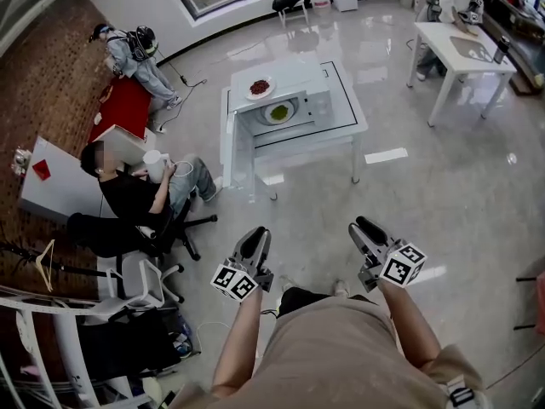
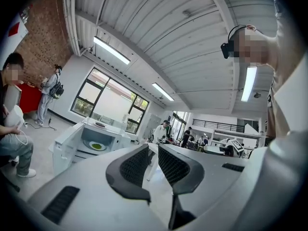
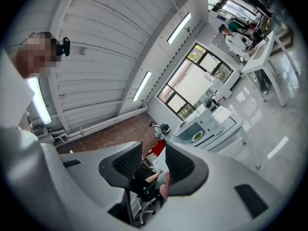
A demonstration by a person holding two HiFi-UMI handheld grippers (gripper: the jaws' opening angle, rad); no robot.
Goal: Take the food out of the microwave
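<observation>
The plate of green food (image 1: 278, 113) is seen inside the microwave (image 1: 317, 100), whose door (image 1: 226, 139) is swung open, on the white surface (image 1: 345, 130). What the food is cannot be made out at this range. A plate of red food (image 1: 260, 87) is set on the microwave's top. The left gripper (image 1: 255, 235) and right gripper (image 1: 364, 226) are held level, well apart from the microwave, with jaws slightly spread and nothing between them.
</observation>
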